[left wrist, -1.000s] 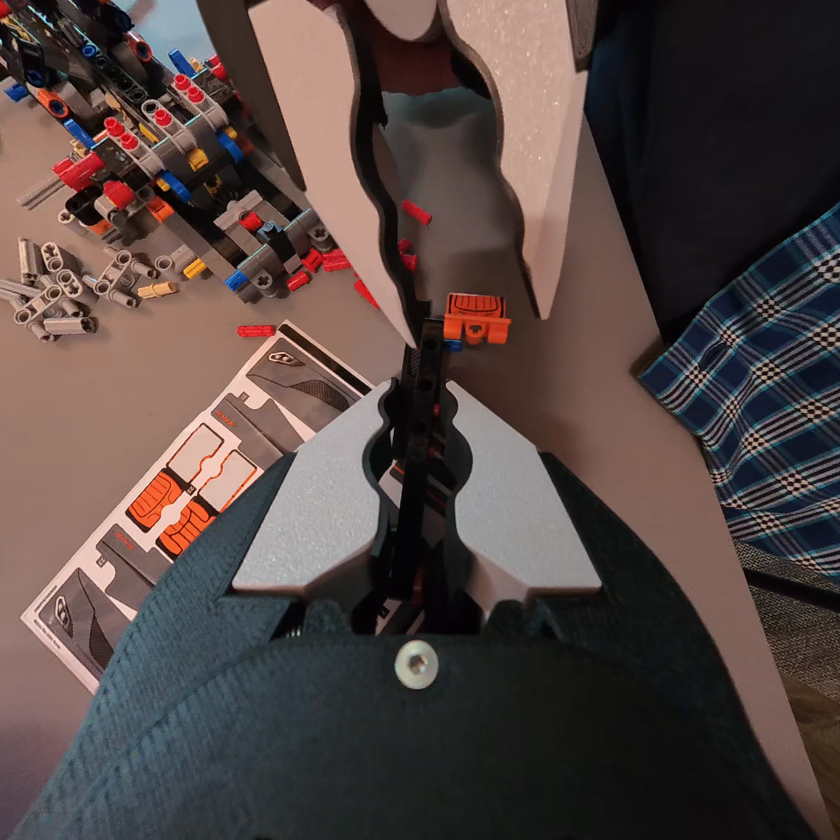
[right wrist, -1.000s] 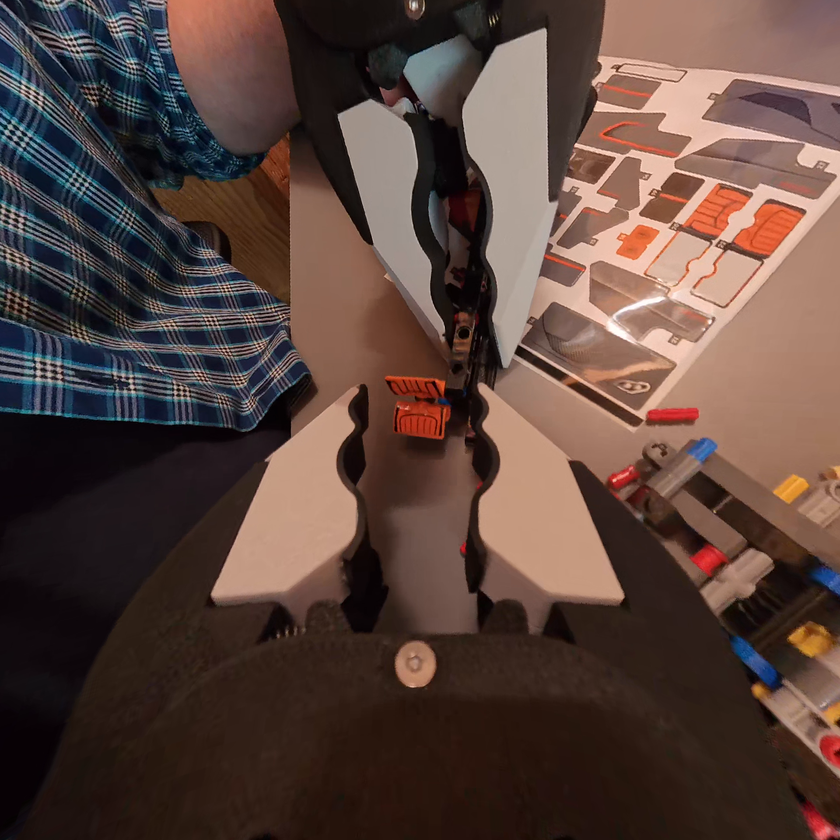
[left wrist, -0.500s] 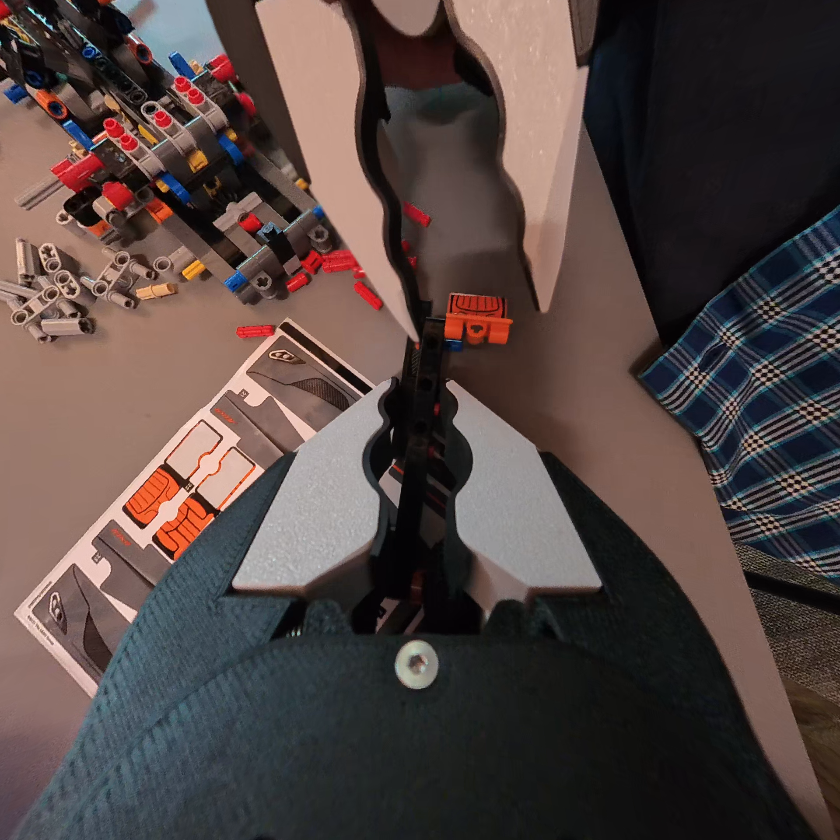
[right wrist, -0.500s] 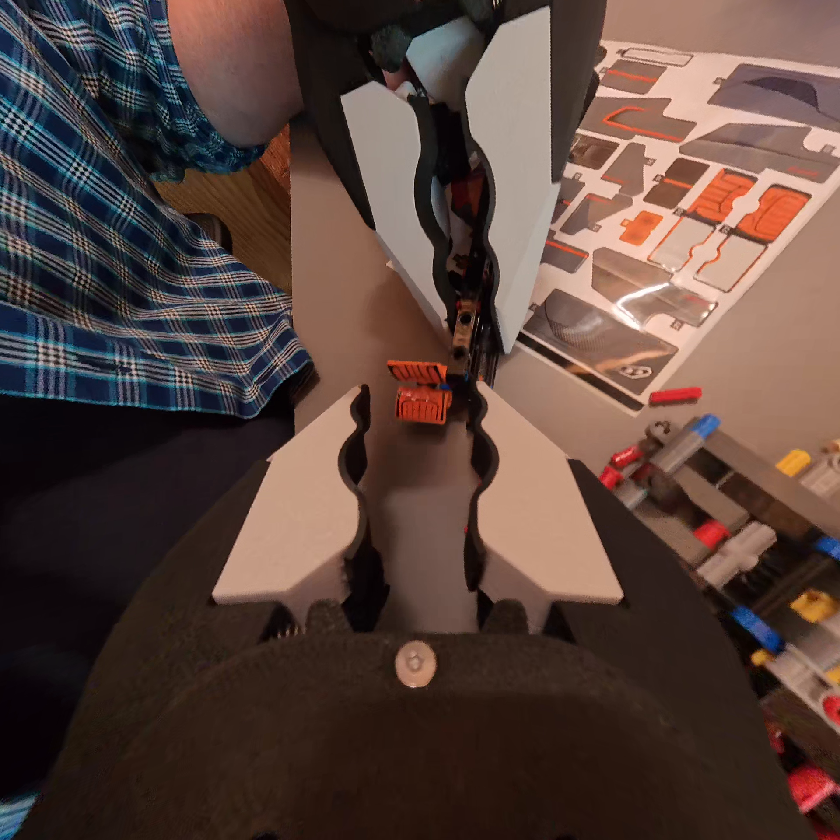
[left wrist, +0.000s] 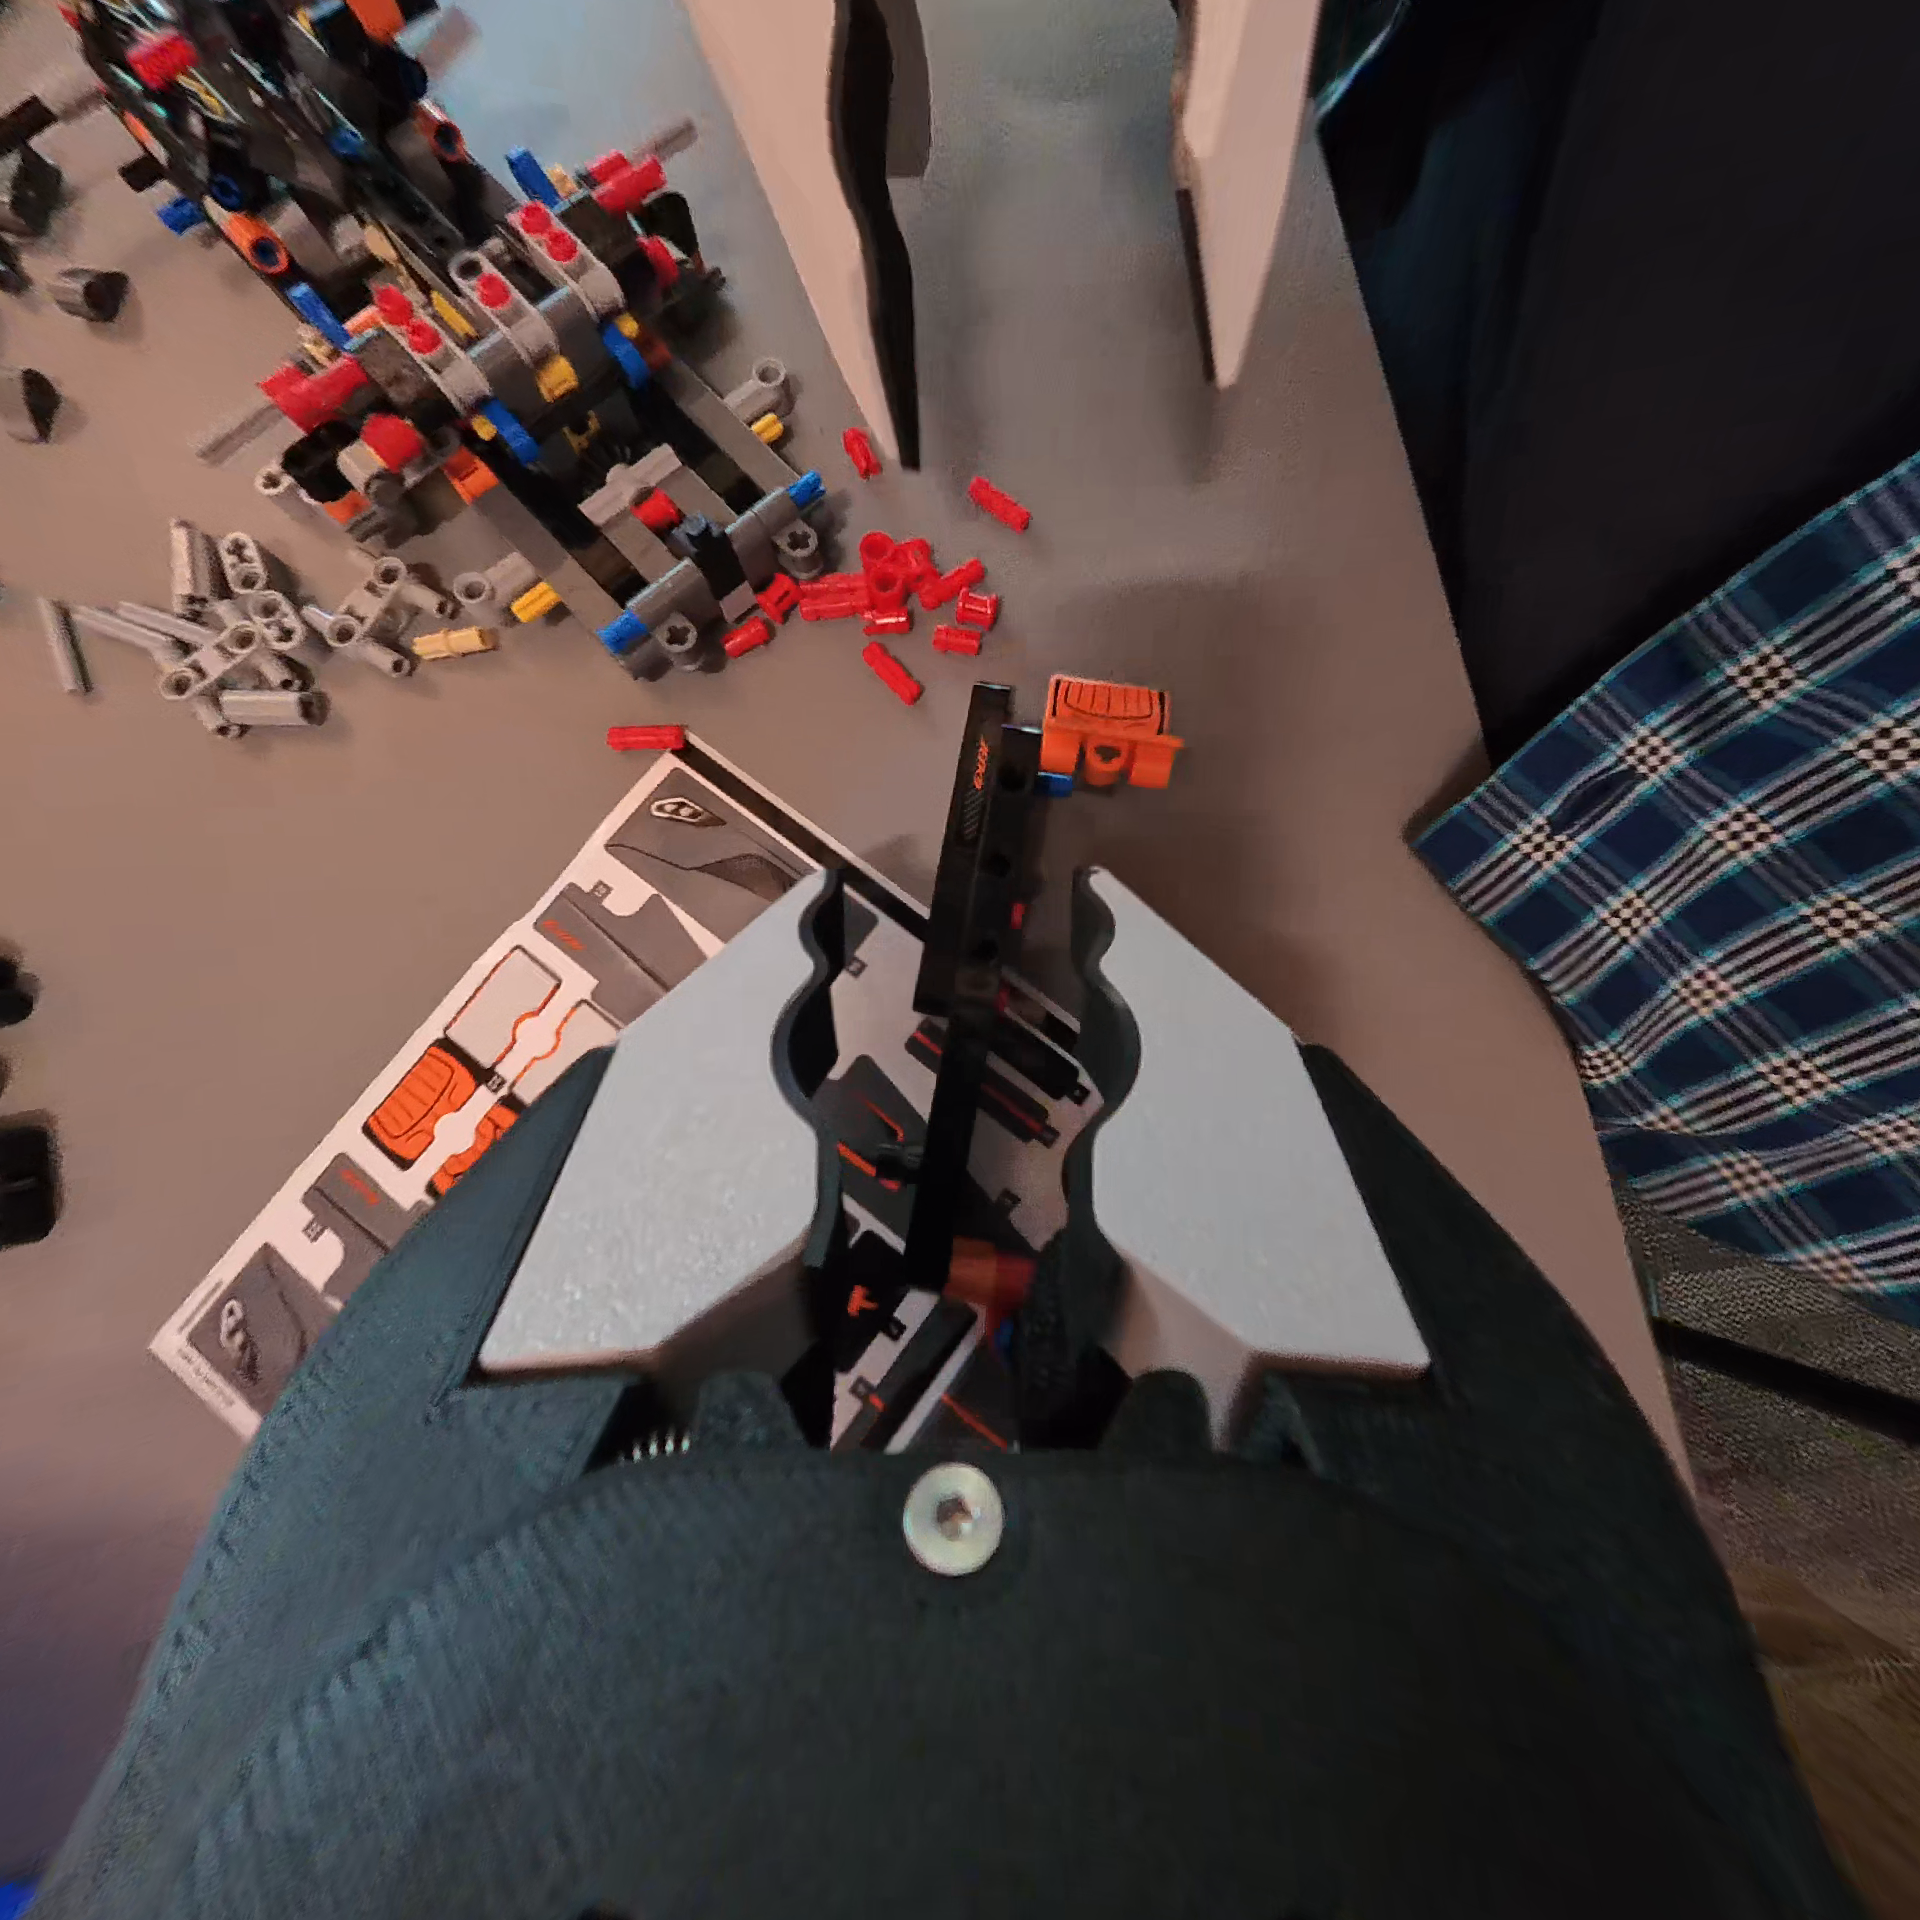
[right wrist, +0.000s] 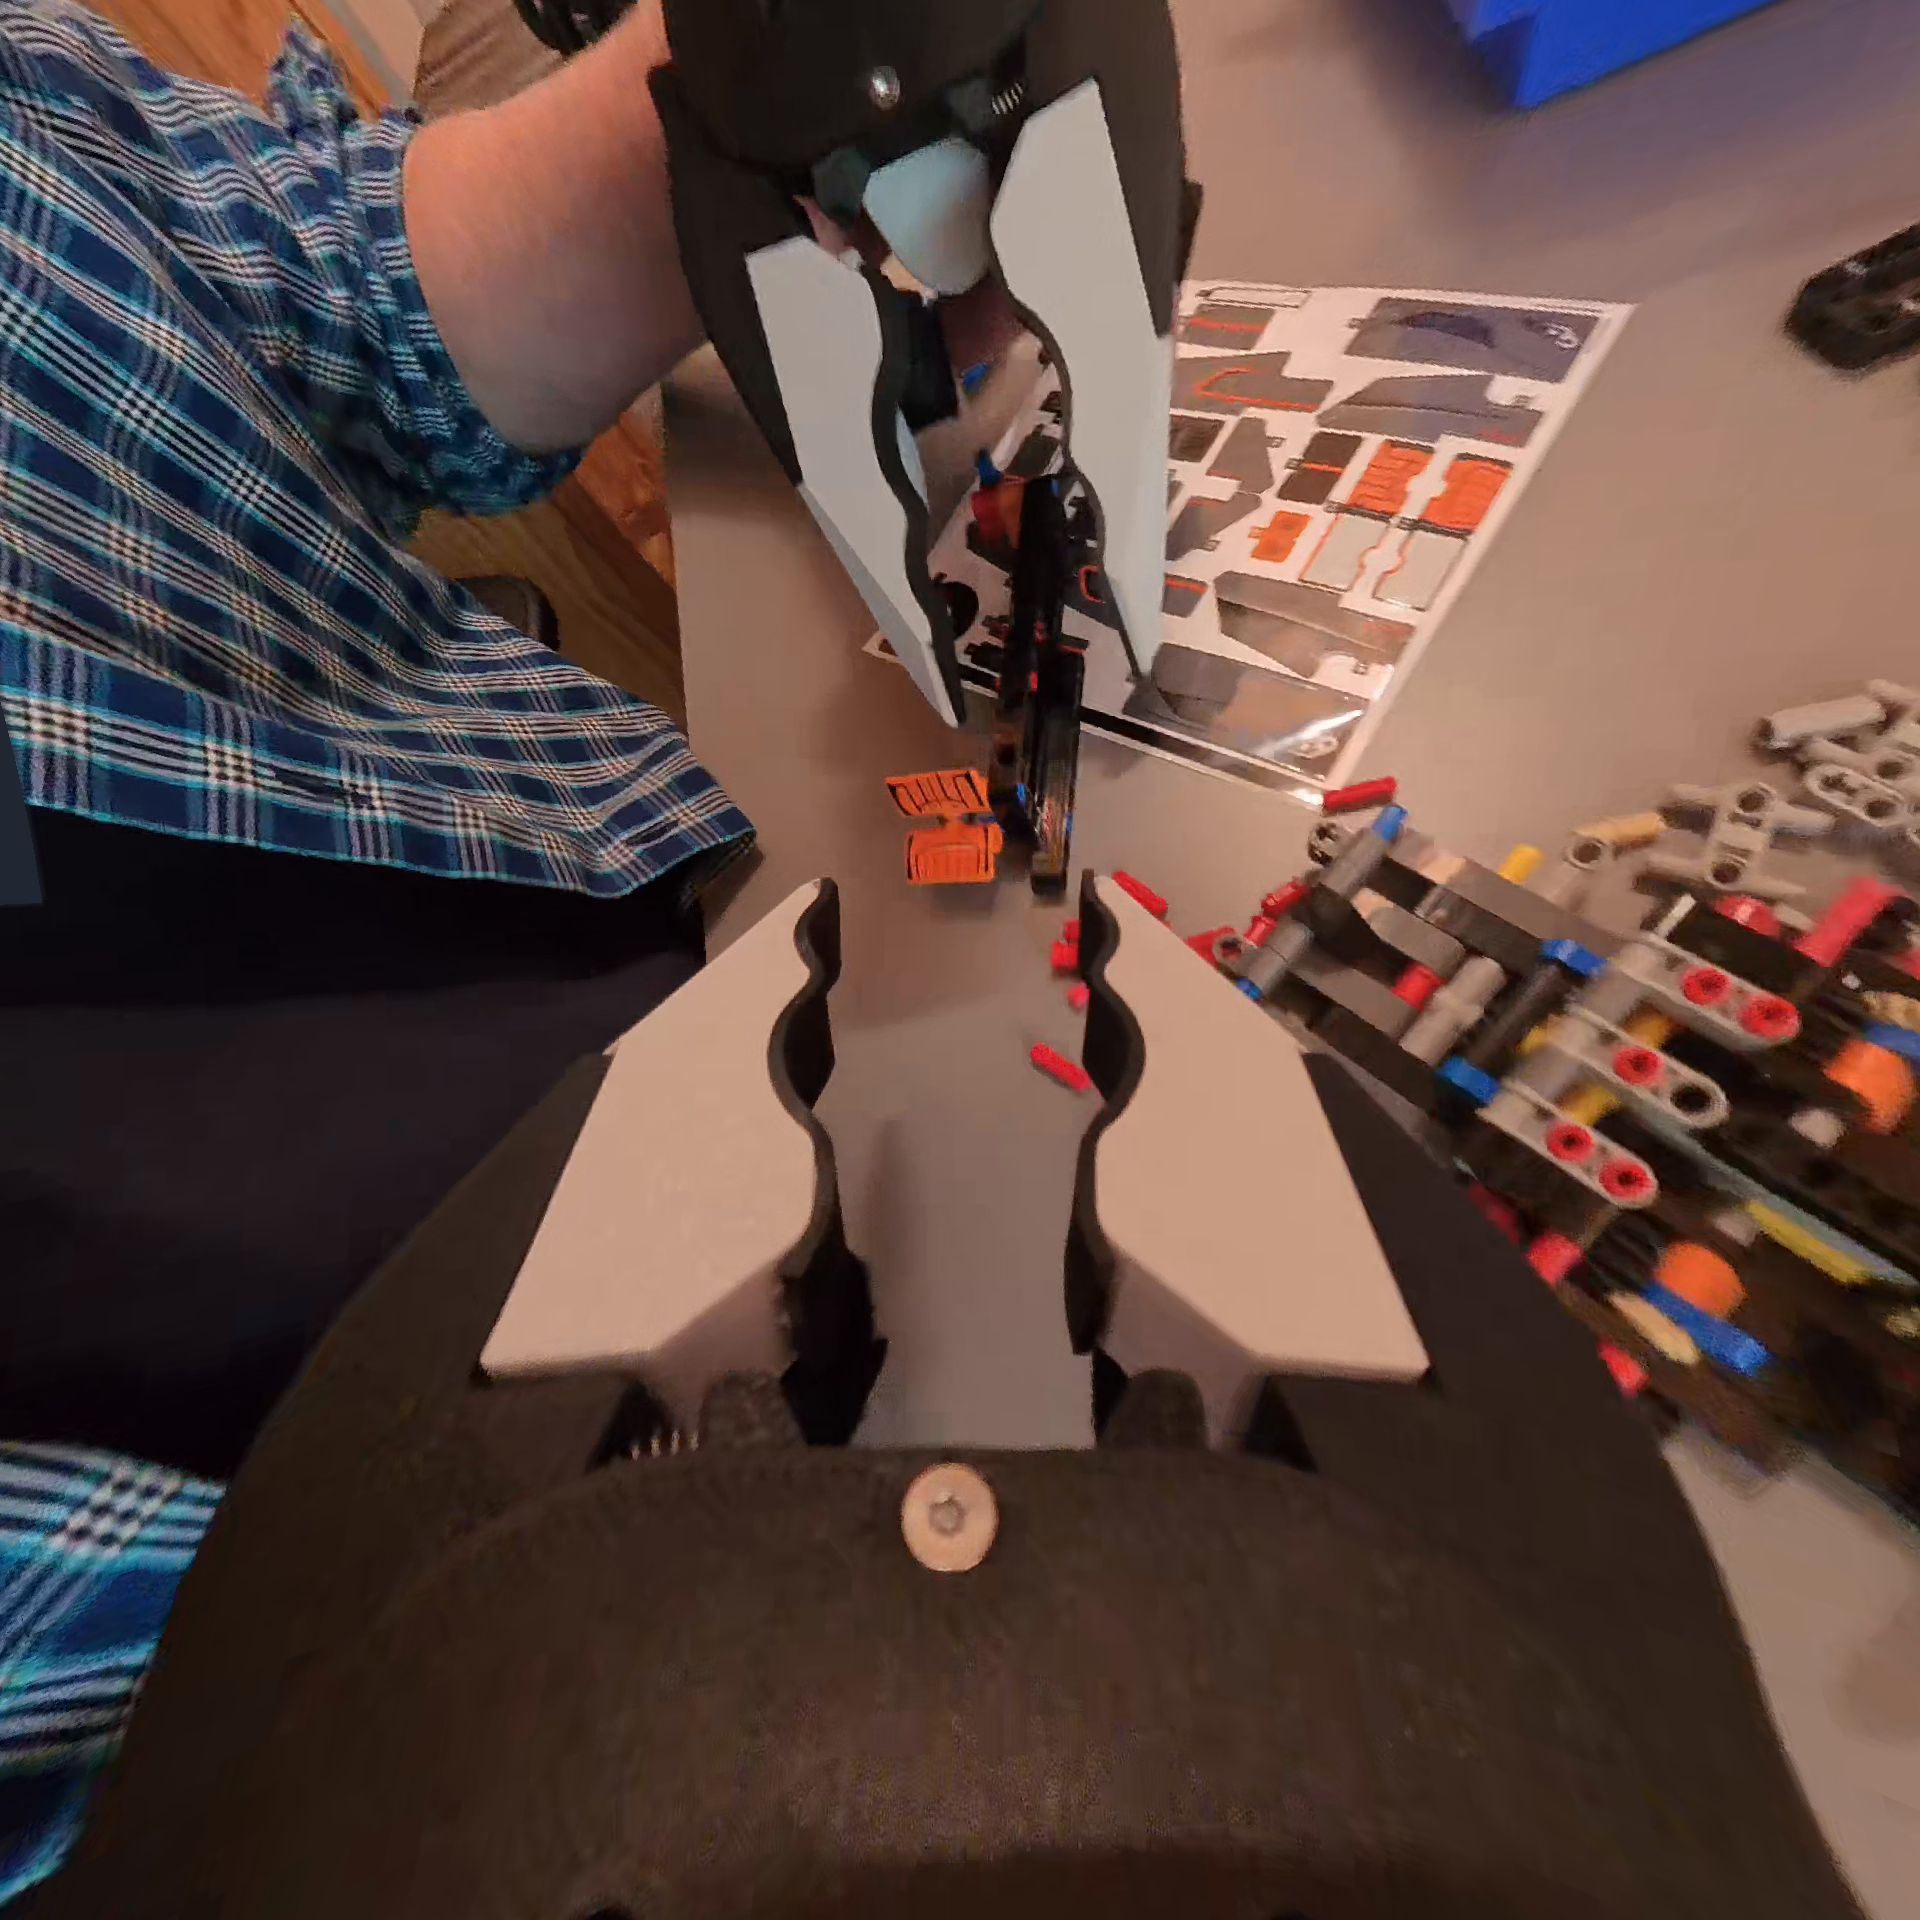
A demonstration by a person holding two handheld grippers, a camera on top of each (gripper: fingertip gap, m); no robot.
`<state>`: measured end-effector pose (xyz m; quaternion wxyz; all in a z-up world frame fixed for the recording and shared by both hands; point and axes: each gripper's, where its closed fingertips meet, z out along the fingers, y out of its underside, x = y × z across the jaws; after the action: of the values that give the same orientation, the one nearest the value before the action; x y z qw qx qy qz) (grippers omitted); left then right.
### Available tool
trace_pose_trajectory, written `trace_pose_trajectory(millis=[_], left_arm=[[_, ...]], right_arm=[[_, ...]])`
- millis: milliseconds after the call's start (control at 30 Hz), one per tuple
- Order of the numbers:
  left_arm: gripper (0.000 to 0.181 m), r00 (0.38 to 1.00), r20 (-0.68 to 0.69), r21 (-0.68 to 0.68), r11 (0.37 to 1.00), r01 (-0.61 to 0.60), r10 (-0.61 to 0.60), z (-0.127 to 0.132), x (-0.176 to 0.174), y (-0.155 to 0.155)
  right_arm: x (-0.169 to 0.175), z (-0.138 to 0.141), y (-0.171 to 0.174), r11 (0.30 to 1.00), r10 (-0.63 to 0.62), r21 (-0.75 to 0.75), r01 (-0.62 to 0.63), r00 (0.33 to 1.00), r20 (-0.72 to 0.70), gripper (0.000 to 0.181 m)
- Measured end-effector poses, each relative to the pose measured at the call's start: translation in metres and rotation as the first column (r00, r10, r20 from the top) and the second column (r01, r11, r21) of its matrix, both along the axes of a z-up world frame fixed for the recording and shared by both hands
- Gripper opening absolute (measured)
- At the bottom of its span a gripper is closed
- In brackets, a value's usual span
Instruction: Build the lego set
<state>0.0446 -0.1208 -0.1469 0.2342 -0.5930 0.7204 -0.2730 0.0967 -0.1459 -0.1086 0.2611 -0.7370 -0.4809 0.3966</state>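
Now the left tongs (left wrist: 956, 935) stand apart, having let go of the black beam assembly (left wrist: 982, 862), which rests beside the sticker sheet (left wrist: 457, 1049); the right tongs (right wrist: 956, 904), also apart, have pulled back.

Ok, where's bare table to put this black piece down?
Bare table lies between the sticker sheet and the grey pins. It is crowded around the car build and the red pins.

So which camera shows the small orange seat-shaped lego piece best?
The left wrist view: the small orange seat-shaped lego piece sits unobstructed on the black beam's tip. The right wrist view shows it smaller, farther off.
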Motion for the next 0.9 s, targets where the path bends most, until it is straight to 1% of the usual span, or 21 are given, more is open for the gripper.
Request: trace_pose_trajectory(millis=[167, 267, 367, 433, 533, 600, 667, 733, 900], left_arm=[[0.042, 0.997, 0.022, 0.035, 0.997, -0.075, 0.074, 0.024, -0.008, 0.009], [0.040, 0.993, 0.002, 0.051, 0.992, -0.117, 0.118, 0.031, -0.014, 0.009], [0.039, 0.988, -0.015, 0.055, 0.986, -0.155, 0.156, 0.034, -0.017, 0.006], [0.036, 0.986, -0.038, 0.058, 0.985, -0.160, 0.162, 0.032, -0.015, 0.001], [0.032, 0.979, -0.111, 0.097, 0.982, -0.160, 0.170, 0.015, -0.013, -0.002], [0.025, 0.970, -0.156, 0.113, 0.979, -0.170, 0.187, 0.001, -0.012, 0.000], [0.016, 0.965, -0.165, 0.101, 0.976, -0.191, 0.206, -0.009, -0.010, 0.002], [0.010, 0.971, -0.116, 0.057, 0.978, -0.203, 0.208, -0.007, -0.004, 0.000], [0.009, 0.968, -0.096, 0.081, 0.971, -0.225, 0.233, -0.002, -0.003, 0.003]], right_arm=[[0.015, 0.000, -0.009, 1.000, -0.007, 0.021, 0.007, 1.000, 0.004, 0.044], [0.019, -0.001, -0.014, 0.999, 0.001, 0.039, -0.001, 1.000, 0.005, 0.044], [0.024, 0.005, -0.017, 0.999, 0.005, 0.046, -0.004, 1.000, -0.024, 0.043], [0.028, 0.007, -0.019, 0.999, 0.010, 0.051, -0.009, 0.999, -0.037, 0.042], [0.032, 0.006, -0.025, 0.998, 0.025, 0.052, -0.023, 0.999, -0.046, 0.042], [0.034, 0.006, -0.028, 0.998, 0.033, 0.059, -0.030, 0.998, -0.054, 0.040], [0.035, 0.006, -0.031, 0.997, 0.039, 0.061, -0.035, 0.997, -0.062, 0.040], [0.038, 0.009, -0.032, 0.996, 0.045, 0.077, -0.039, 0.996, -0.075, 0.038], [0.043, 0.017, -0.028, 0.993, 0.042, 0.111, -0.031, 0.994, -0.099, 0.037]])
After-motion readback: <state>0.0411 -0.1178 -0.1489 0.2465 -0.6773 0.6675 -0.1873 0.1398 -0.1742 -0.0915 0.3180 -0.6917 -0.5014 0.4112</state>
